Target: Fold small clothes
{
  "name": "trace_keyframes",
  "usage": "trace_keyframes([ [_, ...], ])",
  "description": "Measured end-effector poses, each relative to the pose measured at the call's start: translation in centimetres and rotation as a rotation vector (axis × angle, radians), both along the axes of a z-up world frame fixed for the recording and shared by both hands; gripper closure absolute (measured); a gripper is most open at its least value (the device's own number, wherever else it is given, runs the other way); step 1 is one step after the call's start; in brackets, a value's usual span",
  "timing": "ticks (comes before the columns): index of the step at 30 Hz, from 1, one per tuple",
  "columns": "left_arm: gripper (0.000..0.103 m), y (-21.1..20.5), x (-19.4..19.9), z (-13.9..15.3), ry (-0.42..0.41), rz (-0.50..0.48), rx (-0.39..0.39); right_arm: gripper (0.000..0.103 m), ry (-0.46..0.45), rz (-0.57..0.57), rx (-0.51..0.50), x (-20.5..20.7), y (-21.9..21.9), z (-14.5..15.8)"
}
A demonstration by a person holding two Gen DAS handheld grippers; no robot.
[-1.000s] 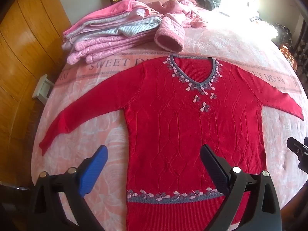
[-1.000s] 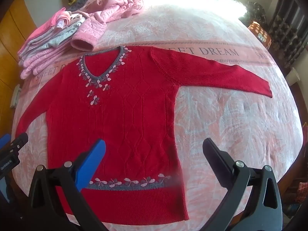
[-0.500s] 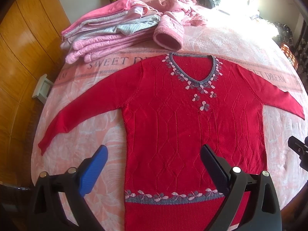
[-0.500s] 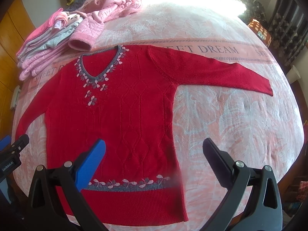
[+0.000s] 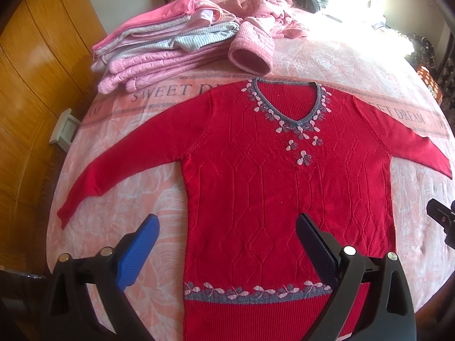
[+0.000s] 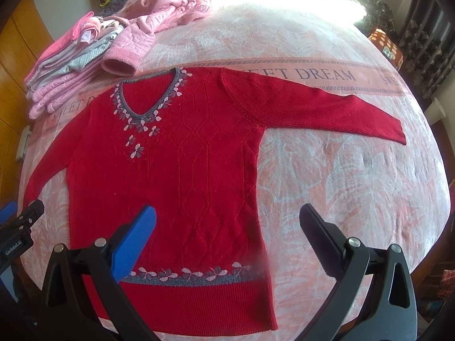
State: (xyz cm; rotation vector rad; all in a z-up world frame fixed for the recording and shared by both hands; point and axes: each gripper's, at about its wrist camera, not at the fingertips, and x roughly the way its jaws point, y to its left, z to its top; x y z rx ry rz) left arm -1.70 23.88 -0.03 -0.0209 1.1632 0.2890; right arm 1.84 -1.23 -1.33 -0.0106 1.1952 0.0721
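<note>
A red knitted sweater with a grey V-neck and flower trim lies flat and face up on the bed, both sleeves spread out to the sides. My left gripper hovers open above its lower left side, holding nothing. My right gripper hovers open above the sweater's lower right edge, also holding nothing. The left gripper's tip shows at the left border of the right wrist view, and the right gripper's tip at the right border of the left wrist view.
A stack of folded pink and striped clothes sits at the bed's far left. A loose pink quilted garment lies just beyond the sweater's collar. Wooden wardrobe doors stand left of the pink bedspread.
Both grippers have drifted slightly, so the sweater sits a little lower left in the views. The sweater itself has not moved, and both grippers stay open.
</note>
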Motion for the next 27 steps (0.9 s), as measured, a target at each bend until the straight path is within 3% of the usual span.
trace_keyframes([
  [27,0.006,-1.3,1.8,-0.3,0.008,0.002,0.007,0.003,0.008,-0.005,0.012,1.8,-1.1,-0.3],
])
